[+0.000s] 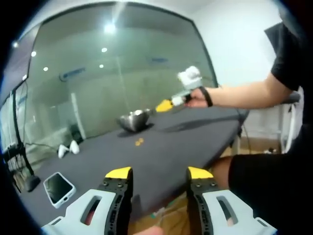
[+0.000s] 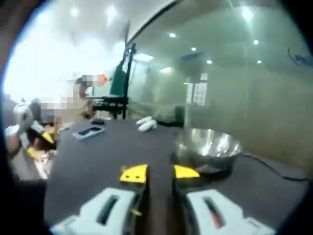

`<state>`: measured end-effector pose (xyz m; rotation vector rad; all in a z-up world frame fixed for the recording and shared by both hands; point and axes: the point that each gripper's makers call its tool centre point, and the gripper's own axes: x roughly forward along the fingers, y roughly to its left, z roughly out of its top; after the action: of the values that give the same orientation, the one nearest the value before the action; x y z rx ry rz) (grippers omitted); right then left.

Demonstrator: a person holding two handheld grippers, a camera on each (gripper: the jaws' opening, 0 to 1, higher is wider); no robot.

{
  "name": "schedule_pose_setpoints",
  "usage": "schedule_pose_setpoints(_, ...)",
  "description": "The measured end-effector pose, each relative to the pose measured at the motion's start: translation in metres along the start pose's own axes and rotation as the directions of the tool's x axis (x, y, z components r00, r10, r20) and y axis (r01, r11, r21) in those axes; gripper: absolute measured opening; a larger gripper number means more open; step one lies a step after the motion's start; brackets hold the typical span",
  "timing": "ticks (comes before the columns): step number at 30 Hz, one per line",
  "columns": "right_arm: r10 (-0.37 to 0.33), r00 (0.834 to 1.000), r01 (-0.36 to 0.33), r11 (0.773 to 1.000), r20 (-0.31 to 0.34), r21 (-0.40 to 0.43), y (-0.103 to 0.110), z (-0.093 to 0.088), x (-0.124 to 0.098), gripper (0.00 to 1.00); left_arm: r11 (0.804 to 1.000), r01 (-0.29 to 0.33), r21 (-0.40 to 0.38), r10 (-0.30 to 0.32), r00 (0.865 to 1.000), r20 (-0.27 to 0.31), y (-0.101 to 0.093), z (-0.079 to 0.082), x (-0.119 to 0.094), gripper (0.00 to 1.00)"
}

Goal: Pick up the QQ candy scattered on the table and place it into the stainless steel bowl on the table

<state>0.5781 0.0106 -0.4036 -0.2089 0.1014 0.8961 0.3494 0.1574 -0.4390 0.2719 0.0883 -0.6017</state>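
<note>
Right gripper (image 2: pixel 160 174) near stainless steel bowl (image 2: pixel 207 146), fingers almost together, contents unclear; left gripper (image 1: pixel 160 175) released at table (image 1: pixel 190 142) edge; candy (image 1: pixel 139 142) mid-table beside bowl; next: pick, drop in.

Left hand-held gripper (image 1: pixel 160 177) open; candy (image 1: pixel 139 142) lies near bowl (image 1: pixel 135 119).

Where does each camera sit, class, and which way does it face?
Left gripper view: rides the left gripper, low at the table edge, facing the bowl, candy, the person's outstretched arm with the right gripper.
Right gripper view: rides the right gripper, over the table near the bowl.
Shared: bowl, table, phone.
</note>
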Motion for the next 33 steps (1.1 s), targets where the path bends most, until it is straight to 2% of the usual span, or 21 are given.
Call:
schedule_pose_setpoints(4, 0.029, 0.999, -0.028, 0.999, -0.027, 0.025, 0.016, -0.023, -0.009, 0.2, 1.0, 0.007, 0.008, -0.007, 1.0, 0.01, -0.001, 0.005, -0.001, 0.46)
schedule_pose_setpoints(6, 0.026, 0.999, -0.026, 1.0, -0.038, 0.009, 0.019, -0.03, -0.011, 0.2, 1.0, 0.008, 0.008, -0.008, 1.0, 0.008, -0.002, 0.006, -0.001, 0.46)
schedule_pose_setpoints(9, 0.038, 0.998, -0.037, 0.999, -0.045, 0.028, 0.023, -0.035, -0.01, 0.2, 1.0, 0.007, 0.004, -0.007, 1.0, 0.001, -0.001, 0.004, -0.001, 0.46)
schedule_pose_setpoints(15, 0.037, 0.998, -0.036, 0.999, -0.056, 0.015, 0.028, -0.037, 0.002, 0.2, 1.0, 0.008, 0.005, -0.008, 1.0, -0.003, -0.004, 0.002, -0.001, 0.46)
schedule_pose_setpoints(19, 0.062, 0.995, -0.062, 0.998, -0.074, -0.002, 0.033, -0.04, 0.014, 0.2, 1.0, 0.001, 0.0, -0.001, 1.0, -0.007, -0.002, 0.0, -0.002, 0.46)
schedule_pose_setpoints(23, 0.08, 0.992, -0.08, 0.997, -0.095, 0.005, 0.038, -0.045, 0.028, 0.2, 1.0, -0.005, -0.003, 0.005, 1.0, -0.003, -0.001, 0.001, -0.003, 0.46)
schedule_pose_setpoints(33, 0.112, 0.988, -0.11, 0.994, -0.105, 0.024, 0.043, -0.043, 0.061, 0.2, 1.0, -0.02, -0.003, 0.02, 1.0, 0.0, 0.004, 0.003, -0.006, 0.46)
